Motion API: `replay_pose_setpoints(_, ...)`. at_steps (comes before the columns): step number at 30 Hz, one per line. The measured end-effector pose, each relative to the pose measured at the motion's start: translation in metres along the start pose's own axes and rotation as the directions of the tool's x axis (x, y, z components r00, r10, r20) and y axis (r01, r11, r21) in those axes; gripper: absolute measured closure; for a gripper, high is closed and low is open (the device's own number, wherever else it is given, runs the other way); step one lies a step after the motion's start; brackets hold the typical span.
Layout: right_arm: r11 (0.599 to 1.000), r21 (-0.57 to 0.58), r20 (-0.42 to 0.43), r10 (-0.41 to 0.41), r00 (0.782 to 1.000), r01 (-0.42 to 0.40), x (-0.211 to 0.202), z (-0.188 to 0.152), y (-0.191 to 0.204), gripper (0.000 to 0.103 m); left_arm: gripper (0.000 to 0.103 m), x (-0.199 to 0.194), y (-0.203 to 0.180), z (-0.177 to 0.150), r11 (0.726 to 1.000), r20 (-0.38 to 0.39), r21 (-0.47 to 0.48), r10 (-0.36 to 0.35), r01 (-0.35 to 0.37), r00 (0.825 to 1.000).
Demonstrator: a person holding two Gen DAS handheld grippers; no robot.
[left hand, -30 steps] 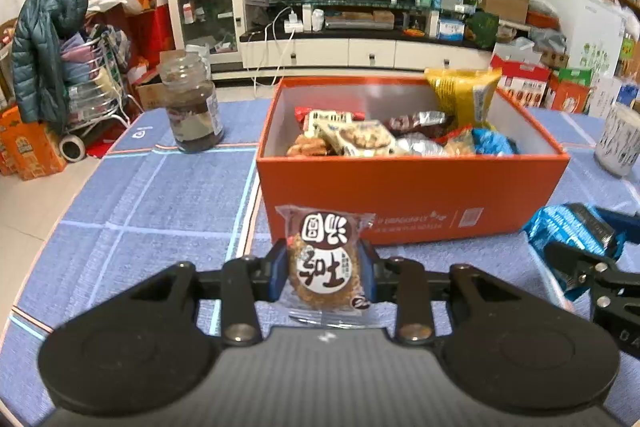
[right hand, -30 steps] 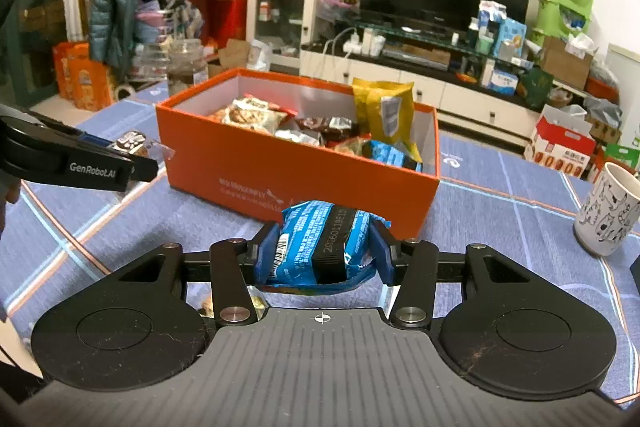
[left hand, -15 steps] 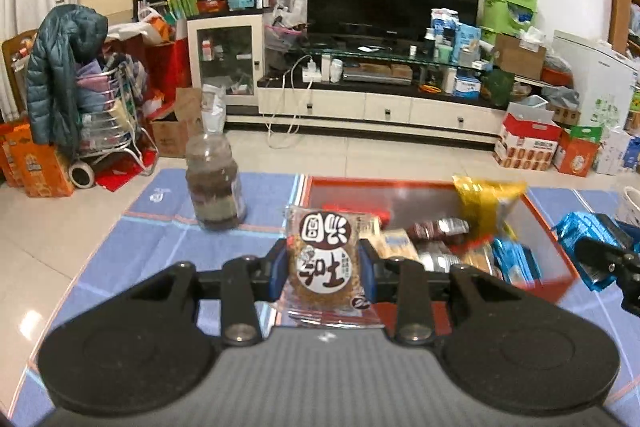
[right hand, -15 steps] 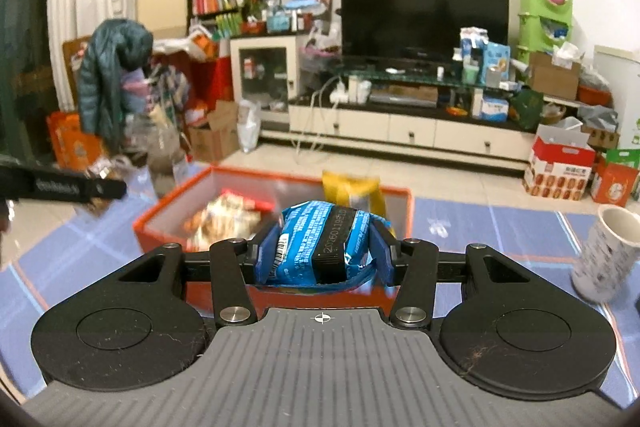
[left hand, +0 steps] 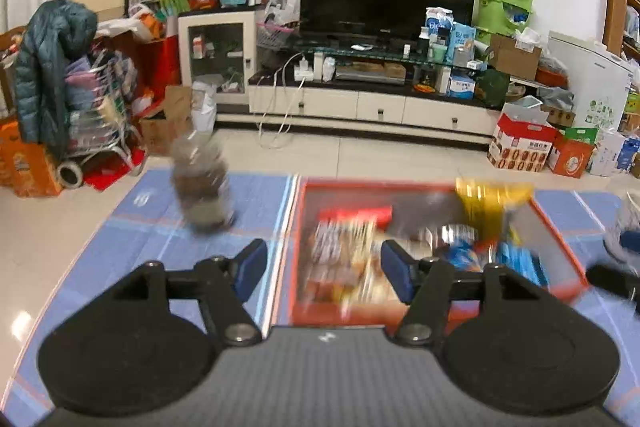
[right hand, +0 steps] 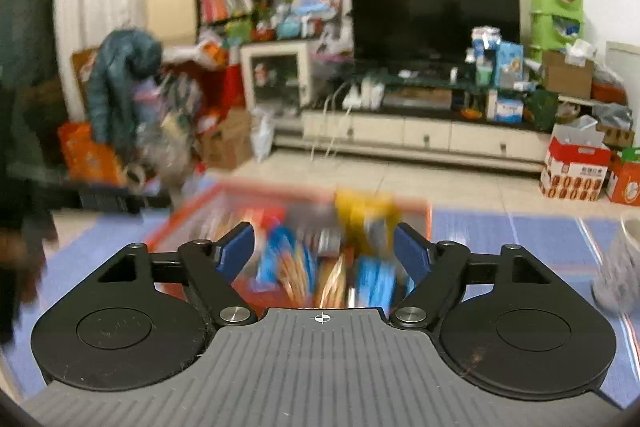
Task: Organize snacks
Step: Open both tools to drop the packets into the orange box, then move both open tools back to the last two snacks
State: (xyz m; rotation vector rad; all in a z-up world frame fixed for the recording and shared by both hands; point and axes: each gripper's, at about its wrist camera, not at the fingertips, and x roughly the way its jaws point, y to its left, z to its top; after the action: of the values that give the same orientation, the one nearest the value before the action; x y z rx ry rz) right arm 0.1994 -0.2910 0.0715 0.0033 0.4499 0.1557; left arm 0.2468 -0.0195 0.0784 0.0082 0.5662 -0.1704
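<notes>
The orange box point(left hand: 558, 227) of snacks sits on the blue tablecloth, blurred by motion; it also shows in the right wrist view point(right hand: 188, 211). My left gripper point(left hand: 324, 273) is open and empty above the box's left half, over several packets point(left hand: 344, 259). My right gripper point(right hand: 322, 253) is open and empty above the box, with blue packets point(right hand: 372, 279) and a yellow bag point(right hand: 362, 219) below it. The yellow bag point(left hand: 490, 205) stands at the box's far right in the left wrist view.
A glass jar point(left hand: 202, 187) stands on the cloth left of the box. A white mug point(right hand: 620, 267) stands at the right. The right gripper's tip point(left hand: 612, 281) shows at the right edge of the left wrist view. Beyond the table are floor and a TV cabinet.
Both grippers rose above the box and opened. The round cracker packet has left my left gripper and the blue packet has left my right gripper, both now in the box.
</notes>
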Motion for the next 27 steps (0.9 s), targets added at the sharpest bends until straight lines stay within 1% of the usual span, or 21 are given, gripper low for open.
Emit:
replay_pose_setpoints(2, 1.000, -0.020, -0.082, -0.021, 0.996, 0.019, -0.012, -0.034, 0.006, 0.036, 0.039, -0.020, 0.007, -0.029, 1.000, -0.036, -0.023, 0.010, -0.011, 0.999)
replay_pose_setpoints(3, 0.999, -0.002, -0.123, -0.039, 0.992, 0.039, -0.017, -0.051, 0.008, 0.036, 0.039, -0.028, 0.011, -0.043, 0.999, -0.053, -0.046, 0.018, -0.020, 0.998)
replay_pose_setpoints(4, 0.998, 0.037, -0.174, -0.052, 0.983, 0.059, -0.022, -0.070, 0.010, 0.036, 0.039, -0.033, 0.015, -0.054, 0.998, -0.073, -0.061, 0.024, -0.028, 0.997)
replay_pose_setpoints(5, 0.997, 0.051, -0.221, -0.052, 0.974, 0.065, -0.024, -0.084, 0.014, 0.037, 0.039, -0.039, 0.017, -0.066, 0.997, -0.095, -0.074, 0.030, -0.037, 0.995)
replay_pose_setpoints(6, 0.997, 0.041, -0.271, -0.053, 0.961, 0.066, -0.025, -0.096, 0.020, 0.038, 0.039, -0.043, 0.019, -0.075, 0.996, -0.113, -0.084, 0.032, -0.042, 0.993)
replay_pose_setpoints(7, 0.997, 0.020, -0.292, -0.064, 0.954, 0.073, -0.027, -0.103, 0.025, 0.041, 0.039, -0.045, 0.020, -0.081, 0.995, -0.129, -0.093, 0.028, -0.040, 0.991)
replay_pose_setpoints(10, 0.997, -0.044, -0.283, -0.075, 0.956, 0.065, -0.039, -0.109, 0.046, 0.043, 0.039, -0.046, 0.021, -0.099, 0.995, -0.170, -0.099, 0.004, -0.021, 0.985)
replay_pose_setpoints(11, 0.997, -0.045, -0.282, -0.074, 0.956, 0.064, -0.042, -0.108, 0.052, 0.044, 0.039, -0.045, 0.021, -0.103, 0.996, -0.179, -0.091, 0.002, -0.019, 0.984)
replay_pose_setpoints(14, 0.995, 0.100, -0.291, 0.023, 0.956, 0.006, -0.051, -0.108, 0.064, 0.049, 0.039, -0.046, 0.026, -0.106, 0.996, -0.186, -0.086, -0.015, -0.002, 0.982)
replay_pose_setpoints(15, 0.993, 0.114, -0.300, 0.047, 0.953, -0.014, -0.051, -0.112, 0.072, 0.050, 0.039, -0.048, 0.031, -0.105, 0.995, -0.181, -0.096, -0.014, -0.003, 0.983)
replay_pose_setpoints(16, 0.994, 0.106, -0.308, 0.060, 0.950, -0.028, -0.052, -0.117, 0.084, 0.054, 0.039, -0.050, 0.036, -0.104, 0.994, -0.176, -0.107, -0.014, -0.005, 0.984)
replay_pose_setpoints(17, 0.994, 0.099, -0.322, 0.076, 0.944, -0.046, -0.049, -0.121, 0.095, 0.055, 0.038, -0.052, 0.041, -0.103, 0.993, -0.170, -0.120, -0.014, -0.007, 0.985)
replay_pose_setpoints(19, 0.993, 0.096, -0.345, 0.101, 0.933, -0.071, -0.036, -0.126, 0.112, 0.055, 0.038, -0.055, 0.050, -0.099, 0.989, -0.160, -0.147, -0.012, -0.011, 0.987)
replay_pose_setpoints(20, 0.993, 0.095, -0.346, 0.105, 0.932, -0.077, -0.030, -0.127, 0.118, 0.055, 0.038, -0.057, 0.052, -0.098, 0.988, -0.156, -0.155, -0.013, -0.012, 0.988)
replay_pose_setpoints(22, 0.993, 0.093, -0.342, 0.106, 0.934, -0.079, -0.014, -0.125, 0.129, 0.053, 0.038, -0.055, 0.054, -0.097, 0.987, -0.156, -0.159, -0.012, -0.013, 0.988)
replay_pose_setpoints(24, 0.989, 0.100, -0.335, 0.135, 0.932, -0.107, -0.001, -0.122, 0.137, 0.055, 0.038, -0.053, 0.056, -0.096, 0.988, -0.165, -0.155, -0.011, -0.015, 0.986)
replay_pose_setpoints(25, 0.989, 0.101, -0.331, 0.136, 0.934, -0.109, -0.001, -0.121, 0.141, 0.055, 0.038, -0.052, 0.057, -0.096, 0.987, -0.168, -0.160, -0.004, -0.024, 0.986)
replay_pose_setpoints(27, 0.991, 0.101, -0.289, 0.114, 0.951, -0.088, -0.014, -0.115, 0.138, 0.055, 0.037, -0.051, 0.061, -0.095, 0.984, -0.169, -0.174, -0.001, -0.029, 0.986)
